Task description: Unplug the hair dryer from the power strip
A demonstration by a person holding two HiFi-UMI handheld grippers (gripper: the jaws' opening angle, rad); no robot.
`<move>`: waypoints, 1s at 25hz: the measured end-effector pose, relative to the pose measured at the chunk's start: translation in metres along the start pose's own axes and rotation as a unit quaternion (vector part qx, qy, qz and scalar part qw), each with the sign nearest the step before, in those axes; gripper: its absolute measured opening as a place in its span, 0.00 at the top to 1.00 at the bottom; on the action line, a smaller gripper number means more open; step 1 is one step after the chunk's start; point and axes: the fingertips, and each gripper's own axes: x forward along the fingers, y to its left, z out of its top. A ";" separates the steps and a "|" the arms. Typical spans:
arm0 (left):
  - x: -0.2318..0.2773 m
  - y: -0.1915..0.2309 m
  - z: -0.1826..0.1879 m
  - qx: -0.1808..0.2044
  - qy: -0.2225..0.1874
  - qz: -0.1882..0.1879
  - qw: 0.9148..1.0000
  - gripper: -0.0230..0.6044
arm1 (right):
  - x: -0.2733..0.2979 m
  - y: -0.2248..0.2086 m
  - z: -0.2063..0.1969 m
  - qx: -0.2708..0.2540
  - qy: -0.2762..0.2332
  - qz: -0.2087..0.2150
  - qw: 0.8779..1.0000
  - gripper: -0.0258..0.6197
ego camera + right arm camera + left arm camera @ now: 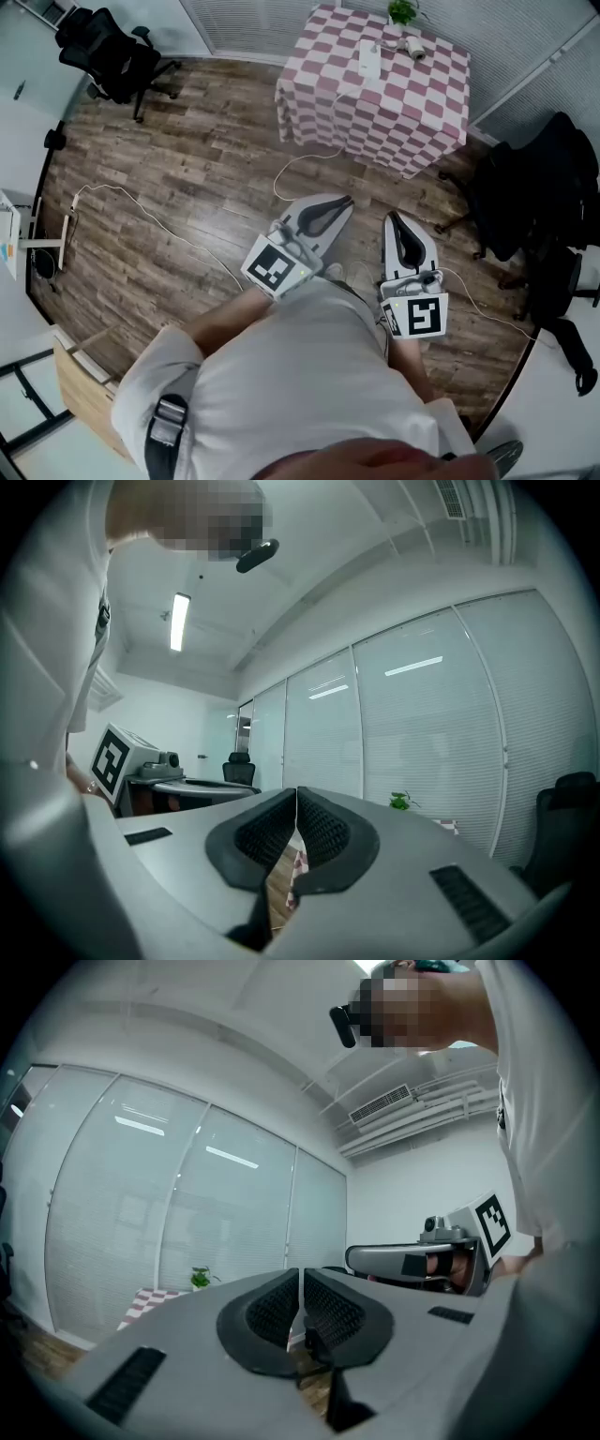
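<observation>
A table with a pink and white checked cloth (412,112) stands far ahead of me. On it lie a white power strip (368,61) and a small pale object (413,47) that may be the hair dryer; it is too small to tell. A white cable (302,161) drops from the table to the floor. My left gripper (348,202) and right gripper (389,217) are held level near my body, well short of the table. Both are shut on nothing, with the pads meeting in the left gripper (300,1283) view and the right gripper (296,803) view.
A small green plant (403,11) sits at the table's far edge. Black office chairs stand at the back left (112,52) and at the right (548,192). Another white cable (150,217) crosses the wooden floor at the left. Blinds and glass walls surround the room.
</observation>
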 end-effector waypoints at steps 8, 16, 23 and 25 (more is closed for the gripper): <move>0.016 -0.023 -0.003 0.003 0.000 0.003 1.000 0.90 | -0.021 -0.017 0.000 0.000 -0.002 0.004 1.000 0.91; 0.030 -0.047 -0.011 -0.003 0.001 0.006 1.000 0.90 | -0.044 -0.033 -0.005 0.003 -0.001 0.004 1.000 0.91; 0.044 -0.047 -0.017 0.000 0.004 0.011 1.000 0.90 | -0.043 -0.044 -0.013 0.011 0.002 0.008 1.000 0.91; 0.047 -0.044 -0.016 -0.001 0.002 0.013 1.000 0.90 | -0.038 -0.047 -0.014 0.012 0.003 0.010 1.000 0.91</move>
